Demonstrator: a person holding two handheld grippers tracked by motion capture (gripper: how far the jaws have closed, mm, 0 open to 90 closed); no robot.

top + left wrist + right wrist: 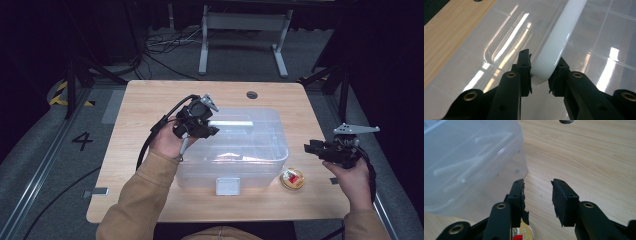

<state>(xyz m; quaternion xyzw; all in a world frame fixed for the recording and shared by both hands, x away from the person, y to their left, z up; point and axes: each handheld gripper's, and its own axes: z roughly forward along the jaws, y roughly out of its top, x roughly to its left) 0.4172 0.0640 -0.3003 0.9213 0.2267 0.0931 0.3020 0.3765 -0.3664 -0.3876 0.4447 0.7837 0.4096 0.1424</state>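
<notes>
Wooden table [150, 100]: clear plastic box [260, 150] at centre, its white handle [556, 45] on the lid. I see my left gripper [540, 75] over the lid, jaws pinching the handle's near end. My right gripper [537, 195] hangs spread beside the box, nothing between its jaws, a small round tin [292, 178] just below it.
</notes>
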